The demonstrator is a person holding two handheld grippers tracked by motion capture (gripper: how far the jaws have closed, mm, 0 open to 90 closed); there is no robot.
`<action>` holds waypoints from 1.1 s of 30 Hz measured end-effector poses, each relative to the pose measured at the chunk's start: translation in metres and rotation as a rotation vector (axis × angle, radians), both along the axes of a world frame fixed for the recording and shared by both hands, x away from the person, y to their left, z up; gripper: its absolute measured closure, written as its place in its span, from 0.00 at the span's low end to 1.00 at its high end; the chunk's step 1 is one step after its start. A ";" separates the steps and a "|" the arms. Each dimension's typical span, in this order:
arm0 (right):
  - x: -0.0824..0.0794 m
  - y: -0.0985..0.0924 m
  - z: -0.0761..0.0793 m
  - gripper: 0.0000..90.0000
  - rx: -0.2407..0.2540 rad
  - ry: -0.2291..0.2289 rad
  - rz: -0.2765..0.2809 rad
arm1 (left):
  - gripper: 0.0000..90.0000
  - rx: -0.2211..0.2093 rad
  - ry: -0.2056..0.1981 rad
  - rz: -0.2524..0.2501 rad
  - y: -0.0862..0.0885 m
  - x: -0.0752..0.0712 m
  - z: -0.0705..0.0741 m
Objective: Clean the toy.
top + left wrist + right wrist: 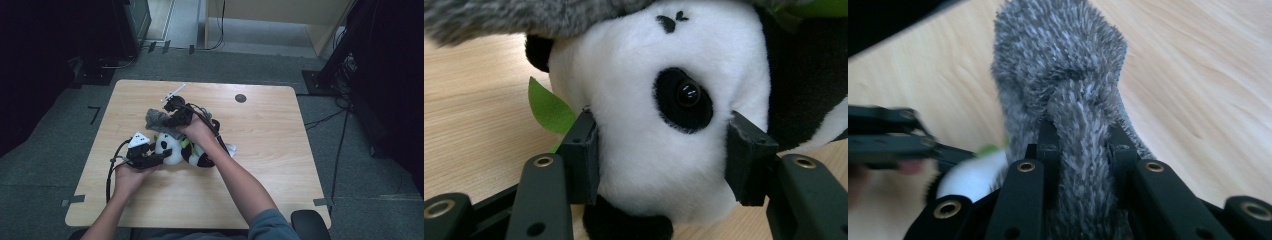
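Grey carpet surrounds a pale wooden desk (pixel 260 165); a dark round mark (pixel 240 98) sits toward 1 o'clock. Near centre lies a plush panda (pixel 172 149), with a grey furry cloth (pixel 156 119) at its 11 o'clock, overlapping its head. Left tongs (pixel 162 158) approach from 8 o'clock; the left gripper view shows the jaws half-spread, both pads pressed against the white face (pixel 649 150), plus a green leaf (pixel 549 107) unresolved from above. Right tongs (pixel 175 112) come in from 5 o'clock; the right gripper view shows them pinched tight on a ridge of the cloth (pixel 1068 80). The right forearm (pixel 240 180) crosses over the panda's body.
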State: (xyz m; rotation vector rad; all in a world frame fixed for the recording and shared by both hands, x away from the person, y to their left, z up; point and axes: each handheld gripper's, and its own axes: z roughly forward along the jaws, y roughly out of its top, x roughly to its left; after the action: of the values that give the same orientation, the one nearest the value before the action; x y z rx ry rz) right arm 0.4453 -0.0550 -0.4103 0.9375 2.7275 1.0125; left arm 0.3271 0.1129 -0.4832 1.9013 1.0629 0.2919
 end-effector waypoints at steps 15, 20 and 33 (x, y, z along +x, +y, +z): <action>0.019 -0.041 0.000 0.84 -0.082 0.062 -0.116 | 0.48 0.007 0.013 0.002 0.000 0.001 0.001; 0.023 -0.055 0.002 0.84 -0.081 0.069 -0.129 | 0.48 0.005 0.013 0.000 0.000 0.001 0.001; 0.029 -0.111 0.001 0.85 -0.032 0.089 -0.220 | 0.47 -0.007 0.021 -0.005 0.001 0.002 0.000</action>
State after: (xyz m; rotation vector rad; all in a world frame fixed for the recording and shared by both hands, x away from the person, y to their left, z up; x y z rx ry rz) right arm 0.4743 -0.1657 -0.4093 1.2720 2.6248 0.9056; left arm 0.3288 0.1142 -0.4829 1.9043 1.0715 0.2652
